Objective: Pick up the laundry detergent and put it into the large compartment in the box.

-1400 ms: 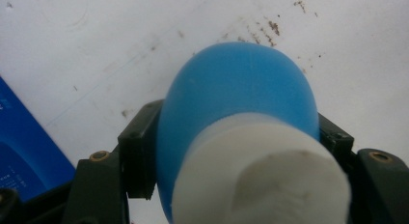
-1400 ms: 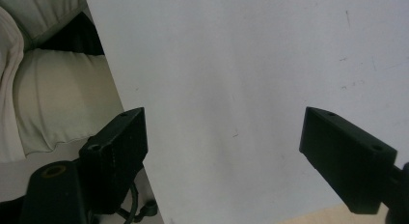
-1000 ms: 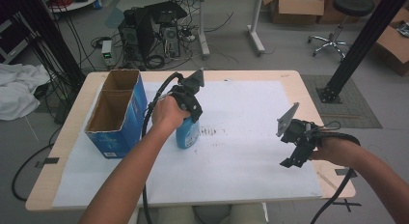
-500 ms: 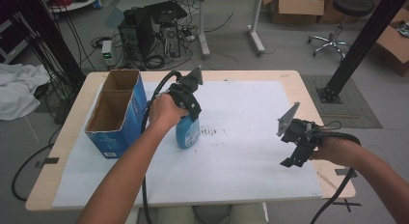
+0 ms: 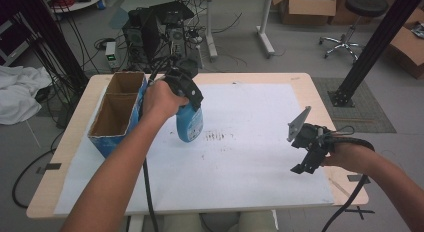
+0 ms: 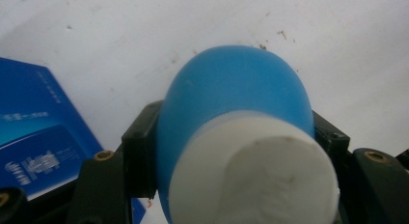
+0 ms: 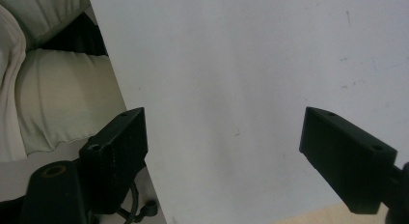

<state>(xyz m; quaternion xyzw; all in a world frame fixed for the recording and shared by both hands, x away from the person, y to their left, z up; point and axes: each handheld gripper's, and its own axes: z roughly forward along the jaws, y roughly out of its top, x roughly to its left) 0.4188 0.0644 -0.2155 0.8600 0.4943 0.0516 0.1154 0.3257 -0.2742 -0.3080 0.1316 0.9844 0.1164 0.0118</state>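
A blue bottle (image 5: pixel 190 125) with a white cap (image 6: pixel 253 180) hangs above the white sheet (image 5: pixel 240 162), just right of the blue cardboard box (image 5: pixel 117 119). My left gripper (image 5: pixel 188 107) is shut on the bottle's upper part. In the left gripper view the black pads (image 6: pixel 140 149) press on both sides of the bottle (image 6: pixel 231 93), held cap-end toward the camera, with the box's blue side (image 6: pixel 34 137) at the left. My right gripper (image 5: pixel 303 164) hovers open and empty over the sheet's front right corner. In the right gripper view it (image 7: pixel 231 147) stands wide apart over bare sheet.
The box is open on top, has two compartments and stands at the table's left side. Small dark specks (image 5: pixel 217 137) mark the sheet by the bottle. The person's lap (image 7: pixel 58 103) lies past the table's front edge. Computers and cables (image 5: pixel 160 32) sit on the floor behind.
My left gripper has lifted the blue bottle up off the sheet. The right gripper has stayed where it was, still open.
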